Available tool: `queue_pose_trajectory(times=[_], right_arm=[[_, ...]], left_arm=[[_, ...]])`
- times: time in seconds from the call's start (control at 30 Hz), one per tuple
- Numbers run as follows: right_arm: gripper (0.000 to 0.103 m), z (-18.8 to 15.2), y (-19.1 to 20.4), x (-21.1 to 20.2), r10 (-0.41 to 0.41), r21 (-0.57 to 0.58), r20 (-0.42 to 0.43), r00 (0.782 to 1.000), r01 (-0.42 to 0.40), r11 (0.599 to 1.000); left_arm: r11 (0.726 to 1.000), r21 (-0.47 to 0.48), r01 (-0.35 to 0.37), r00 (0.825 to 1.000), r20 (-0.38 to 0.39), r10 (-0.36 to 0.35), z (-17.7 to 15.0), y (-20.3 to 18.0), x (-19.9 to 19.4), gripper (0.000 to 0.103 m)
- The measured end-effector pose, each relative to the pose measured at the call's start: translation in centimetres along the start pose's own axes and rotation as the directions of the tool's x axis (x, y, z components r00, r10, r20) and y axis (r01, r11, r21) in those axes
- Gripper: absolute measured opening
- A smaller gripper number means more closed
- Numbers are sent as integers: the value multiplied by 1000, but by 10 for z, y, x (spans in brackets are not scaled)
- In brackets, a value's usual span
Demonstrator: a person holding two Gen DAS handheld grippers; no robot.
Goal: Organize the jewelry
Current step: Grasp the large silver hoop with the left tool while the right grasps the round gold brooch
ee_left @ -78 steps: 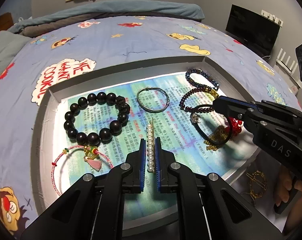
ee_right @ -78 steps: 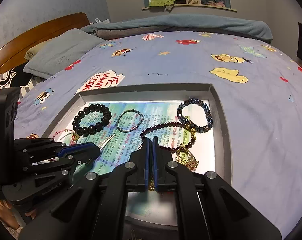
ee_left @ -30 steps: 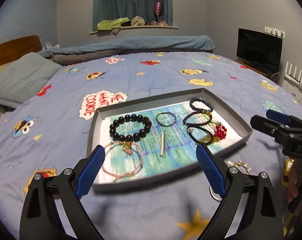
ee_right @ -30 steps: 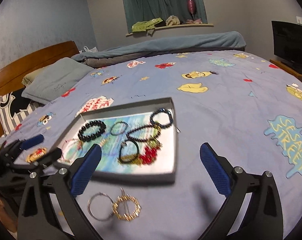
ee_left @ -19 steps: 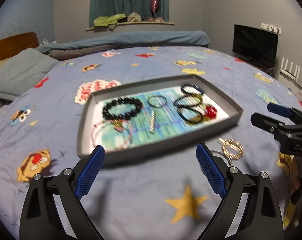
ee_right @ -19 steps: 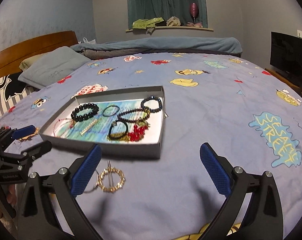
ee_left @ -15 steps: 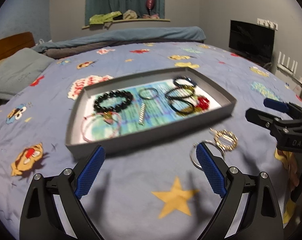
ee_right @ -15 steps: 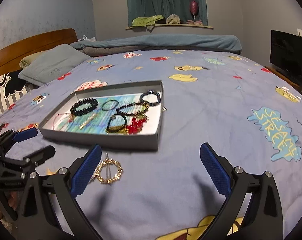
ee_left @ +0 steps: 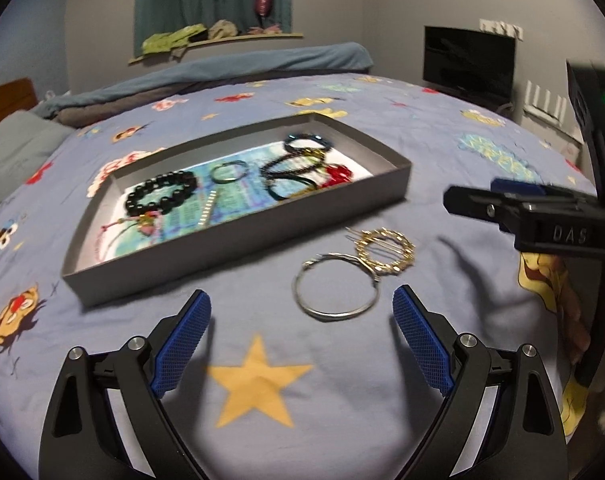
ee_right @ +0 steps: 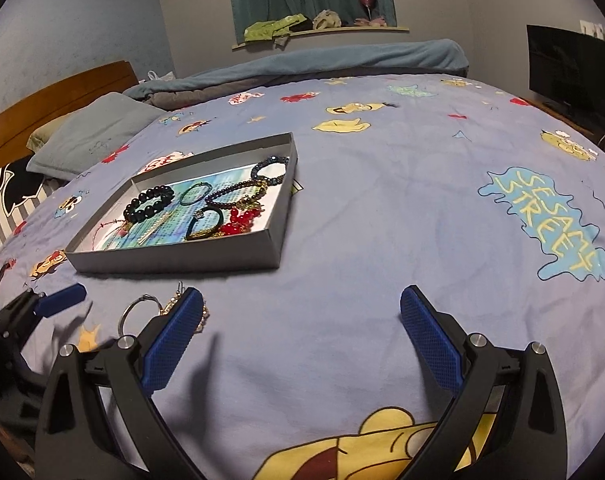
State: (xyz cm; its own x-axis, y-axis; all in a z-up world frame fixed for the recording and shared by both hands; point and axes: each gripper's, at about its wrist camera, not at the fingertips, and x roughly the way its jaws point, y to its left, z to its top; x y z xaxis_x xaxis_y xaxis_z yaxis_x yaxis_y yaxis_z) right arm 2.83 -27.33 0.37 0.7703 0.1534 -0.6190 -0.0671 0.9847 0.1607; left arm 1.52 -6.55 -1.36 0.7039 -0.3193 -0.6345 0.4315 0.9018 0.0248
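Note:
A grey tray [ee_left: 238, 236] [ee_right: 174, 258] on the bed holds several bracelets: a black bead bracelet [ee_left: 160, 198], a silver ring [ee_left: 228, 171], dark bead bracelets [ee_left: 292, 168], a pearl strand [ee_left: 207, 210] and a pink cord bracelet [ee_left: 120, 228]. A silver hoop [ee_left: 334, 290] and a gold beaded ring [ee_left: 384, 251] lie on the sheet in front of the tray, just ahead of my left gripper [ee_left: 300, 338], which is open and empty. My right gripper [ee_right: 300, 342] is open and empty above bare sheet; it shows at the right of the left wrist view [ee_left: 498, 200].
The blue cartoon-print bedsheet [ee_right: 422, 200] covers the bed. A pillow [ee_right: 90, 136] and wooden headboard [ee_right: 54, 96] are at the far left. A rolled blanket [ee_right: 322, 60] lies at the back. A TV [ee_left: 468, 60] stands at the right.
Both grippers let go of the jewelry in the tray, opened wide and pulled back. The hoop and gold ring on the sheet have come into view near my left gripper.

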Motion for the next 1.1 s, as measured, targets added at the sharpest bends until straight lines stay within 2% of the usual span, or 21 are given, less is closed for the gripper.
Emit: queue_pose_trajectory(times=[0.1, 0.23, 0.37, 0.4, 0.43, 0.47, 0.6, 0.77, 0.87, 0.93, 1.1], right_arm=[[98, -2, 1, -3, 11, -8, 3, 1000, -11, 1000], [98, -4, 7, -5, 22, -37, 3, 1000, -22, 999], [98, -7, 11, -6, 24, -66, 2, 1000, -24, 998], [98, -7, 12, -6, 25, -69, 1, 1000, -25, 997], [98, -7, 12, -6, 28, -73, -1, 1000, -28, 997], [98, -8, 13, -6, 31, -77, -2, 1000, -31, 997], [98, -8, 19, -6, 42, -92, 0, 999, -42, 995], [97, -11, 34, -6, 60, -138, -6, 998, -60, 989], [97, -13, 46, -4, 69, -174, -14, 997, -71, 982], [94, -14, 55, -2, 72, -194, -18, 997, -74, 978], [78, -16, 69, 9, 67, -212, -50, 996, -77, 974]], left_arm=[[1000, 20, 4, 1000, 5, -4, 0, -5, 3, 89], [999, 38, 35, 999, -14, -34, 0, -10, 10, 70], [997, 52, 61, 998, -20, -61, 1, -12, 15, 63], [996, 45, 71, 997, -24, -70, 1, -11, 16, 60], [996, 33, 77, 997, -27, -76, 2, -9, 17, 53], [996, 20, 83, 996, -26, -83, 2, -7, 16, 51], [996, -4, 86, 996, -14, -86, 0, -1, 12, 51], [1000, 13, 29, 1000, 9, -29, -2, 6, 0, 51], [1000, -11, 10, 1000, 1, -10, -5, 18, -3, 51], [999, -32, -2, 1000, -12, 2, -6, 27, -4, 51], [998, -58, -22, 1000, -22, 21, -9, 41, -7, 51]])
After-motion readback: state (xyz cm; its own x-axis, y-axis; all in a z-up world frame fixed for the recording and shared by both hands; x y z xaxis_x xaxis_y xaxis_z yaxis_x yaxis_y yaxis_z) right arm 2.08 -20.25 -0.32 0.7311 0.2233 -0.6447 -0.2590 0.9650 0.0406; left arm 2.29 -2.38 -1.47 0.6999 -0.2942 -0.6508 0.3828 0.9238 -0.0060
